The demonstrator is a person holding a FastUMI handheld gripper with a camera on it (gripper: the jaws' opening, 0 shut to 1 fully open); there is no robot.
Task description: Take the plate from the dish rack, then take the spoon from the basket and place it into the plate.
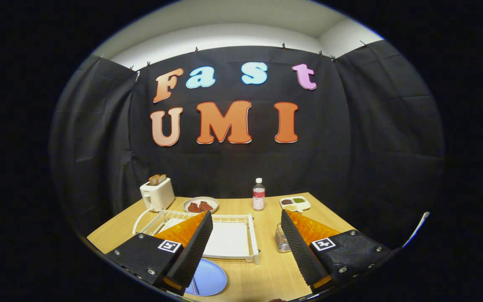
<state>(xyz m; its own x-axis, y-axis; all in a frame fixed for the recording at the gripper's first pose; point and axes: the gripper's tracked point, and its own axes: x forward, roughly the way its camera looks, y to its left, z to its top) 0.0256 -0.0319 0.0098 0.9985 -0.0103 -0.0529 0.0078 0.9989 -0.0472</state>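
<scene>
My gripper [246, 224] hangs open above the near part of the wooden table [266, 272], with nothing between its wide-apart fingers. A white wire dish rack [229, 239] lies flat just ahead, partly behind the left finger [191, 243]. A blue plate [210, 279] rests on the table in front of the rack, by the base of the left finger. A small wire basket [282, 239] stands right of the rack, half hidden by the right finger [304, 247]. Whether it holds a spoon I cannot tell.
Toward the back of the table stand a white toaster [157, 193] with bread, a plate of red food [200, 204], a small bottle [258, 193] and a divided tray [295, 203]. Black cloth walls close the booth behind and at both sides.
</scene>
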